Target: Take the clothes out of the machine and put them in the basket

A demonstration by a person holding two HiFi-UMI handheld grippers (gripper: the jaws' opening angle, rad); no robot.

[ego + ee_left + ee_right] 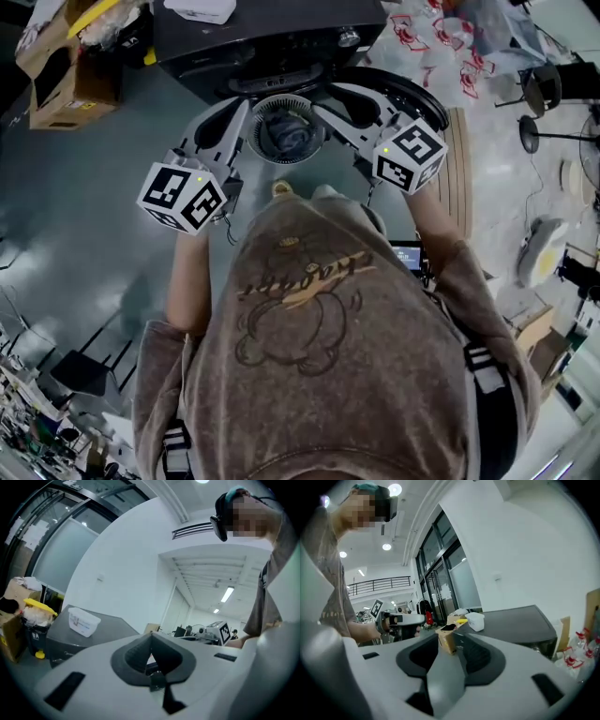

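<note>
Your left gripper [151,635] has its pad tips pressed together with nothing caught between them. Your right gripper [449,642] has its jaws standing apart and is empty too; through that gap you see only a distant cardboard box [445,645].

In the head view both grippers sit mid-frame in front of your chest, jaws aimed toward the top of the picture. The clothes [286,136], a dark crumpled bundle, show in the space between the two sets of jaws, apart from both and touched by neither.

The bundle lies inside a round grey container [291,160] with ribbed walls, just under the front edge of the dark machine [272,37] at top centre. From here you cannot tell whether that round thing is the basket or the machine's own opening.

A white tub [199,9] stands on the machine's flat top with its lid on, so its contents are hidden. The cardboard box is at the upper left of the head view, open, with something yellow [94,14] sticking up beside it
</note>
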